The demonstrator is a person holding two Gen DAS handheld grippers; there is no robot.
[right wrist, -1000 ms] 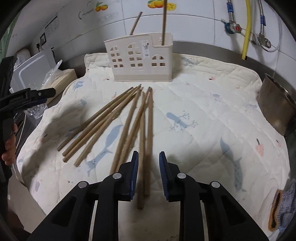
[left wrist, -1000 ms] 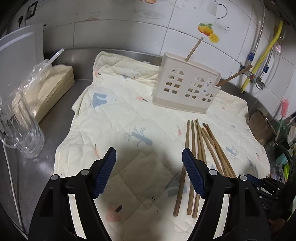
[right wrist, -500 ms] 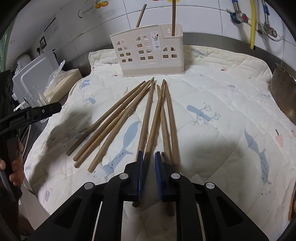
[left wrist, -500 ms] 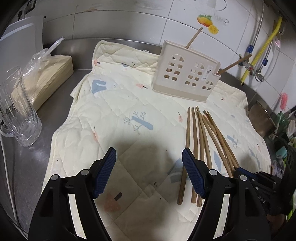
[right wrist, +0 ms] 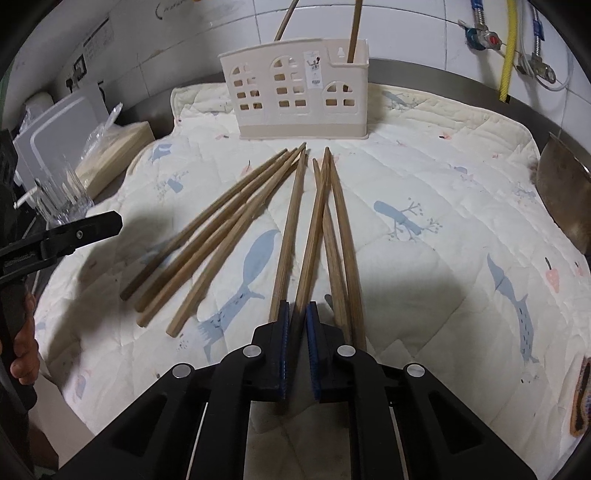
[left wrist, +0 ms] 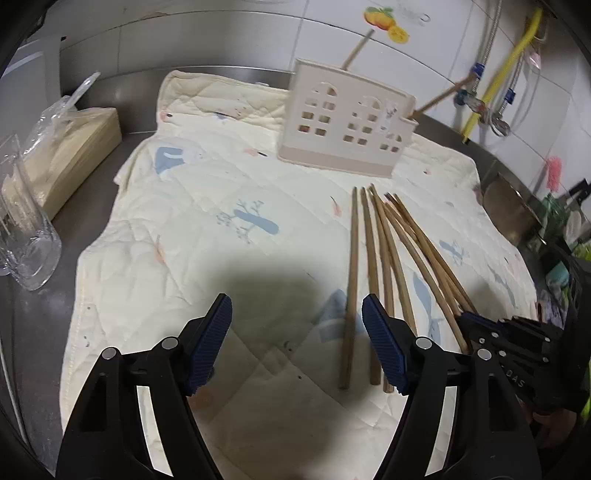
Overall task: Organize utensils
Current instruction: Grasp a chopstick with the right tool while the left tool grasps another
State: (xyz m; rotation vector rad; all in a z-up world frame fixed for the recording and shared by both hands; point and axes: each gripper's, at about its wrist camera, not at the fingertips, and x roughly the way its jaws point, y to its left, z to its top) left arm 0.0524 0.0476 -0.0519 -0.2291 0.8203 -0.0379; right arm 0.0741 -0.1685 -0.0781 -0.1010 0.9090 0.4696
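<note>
Several wooden chopsticks [left wrist: 384, 240] lie fanned on a quilted cream cloth [left wrist: 221, 184]. Behind them stands a cream utensil holder [right wrist: 295, 92] with window cut-outs, and two chopsticks [right wrist: 354, 29] lean in it. My right gripper [right wrist: 297, 314] is shut on the near end of one chopstick [right wrist: 314, 229], which still rests on the cloth among the others. My left gripper [left wrist: 295, 306] hovers open over the cloth just left of the fan. The leftmost chopstick's near end shows beside its right pad, and neither pad touches anything. The right gripper [left wrist: 465, 321] also shows at the fan's near right.
A glass mug [left wrist: 26, 240] and a wrapped tissue pack [left wrist: 70, 147] sit on the steel counter left of the cloth. A metal pot [right wrist: 561, 199] stands at the right edge. A yellow hose and taps [left wrist: 509, 55] hang on the tiled wall.
The right jaws have closed from a narrow gap onto one chopstick's near end. Both grippers have sunk slightly and come closer to the cloth.
</note>
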